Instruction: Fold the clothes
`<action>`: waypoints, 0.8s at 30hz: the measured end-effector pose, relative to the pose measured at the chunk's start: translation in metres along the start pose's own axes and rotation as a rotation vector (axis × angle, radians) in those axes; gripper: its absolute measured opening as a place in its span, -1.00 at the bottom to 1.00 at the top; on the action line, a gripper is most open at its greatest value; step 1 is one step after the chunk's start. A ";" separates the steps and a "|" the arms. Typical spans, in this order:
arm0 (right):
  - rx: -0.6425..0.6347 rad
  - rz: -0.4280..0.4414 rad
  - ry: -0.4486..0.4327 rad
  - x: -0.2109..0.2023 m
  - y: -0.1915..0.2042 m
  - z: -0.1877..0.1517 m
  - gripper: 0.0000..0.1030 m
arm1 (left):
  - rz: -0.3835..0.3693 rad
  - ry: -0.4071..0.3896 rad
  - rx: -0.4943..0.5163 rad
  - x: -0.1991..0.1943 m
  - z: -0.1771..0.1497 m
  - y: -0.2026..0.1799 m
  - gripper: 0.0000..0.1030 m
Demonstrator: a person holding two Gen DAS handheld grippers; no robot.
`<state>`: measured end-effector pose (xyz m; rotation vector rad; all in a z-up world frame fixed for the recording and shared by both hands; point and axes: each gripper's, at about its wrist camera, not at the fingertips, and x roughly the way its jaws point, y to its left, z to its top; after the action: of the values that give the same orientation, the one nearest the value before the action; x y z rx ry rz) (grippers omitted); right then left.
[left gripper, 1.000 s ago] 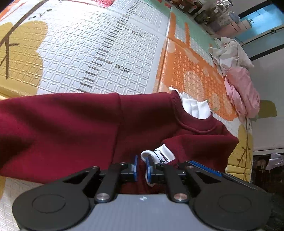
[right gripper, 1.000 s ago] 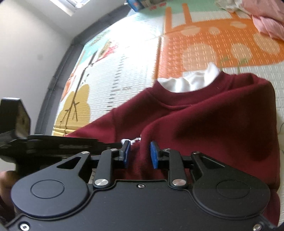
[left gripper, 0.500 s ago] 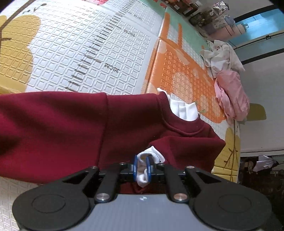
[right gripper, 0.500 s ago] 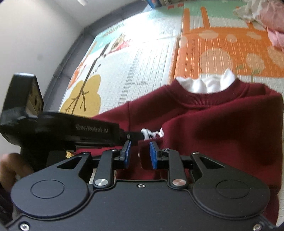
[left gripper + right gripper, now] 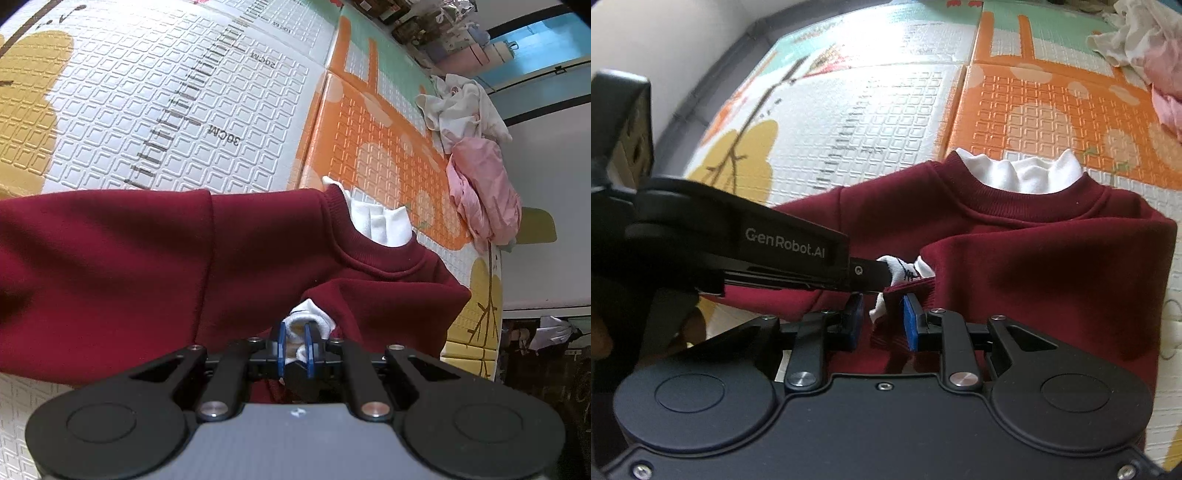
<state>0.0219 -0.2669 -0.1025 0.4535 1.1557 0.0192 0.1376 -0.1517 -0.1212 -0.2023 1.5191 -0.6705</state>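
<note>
A maroon sweatshirt (image 5: 129, 266) with a white inner collar (image 5: 380, 221) lies spread on the foam play mat (image 5: 184, 92). One sleeve is folded across the chest and ends in a white cuff (image 5: 308, 319). My left gripper (image 5: 295, 343) is shut on that cuff. In the right wrist view the sweatshirt (image 5: 1052, 266) fills the middle, and the left gripper (image 5: 871, 273) reaches in from the left, pinching the cuff (image 5: 901, 271). Just below it my right gripper (image 5: 882, 326) is open, its blue pads on either side of a fold of cuff and maroon fabric.
A heap of pink and white clothes (image 5: 480, 166) lies on the mat's far right, also visible in the right wrist view as the clothes heap (image 5: 1145, 40). Boxes and clutter (image 5: 443, 33) line the far edge. A wall (image 5: 665, 37) borders the mat on the left.
The left gripper has closed on the white cuff and drawn it over the chest. It now crosses the right wrist view. The right gripper stays open by the cuff.
</note>
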 end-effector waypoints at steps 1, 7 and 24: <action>0.007 -0.005 0.002 0.001 -0.001 0.000 -0.58 | -0.004 0.003 -0.001 0.001 0.000 0.000 -0.78; 0.048 -0.034 0.012 0.006 -0.009 0.001 -0.85 | -0.017 -0.006 -0.017 -0.002 0.001 0.002 -0.71; 0.217 0.032 -0.010 -0.010 -0.050 -0.002 -0.91 | -0.041 0.013 0.025 -0.002 -0.004 -0.011 -0.60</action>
<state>0.0054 -0.3142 -0.1126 0.6638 1.1459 -0.0810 0.1308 -0.1588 -0.1138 -0.2113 1.5215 -0.7247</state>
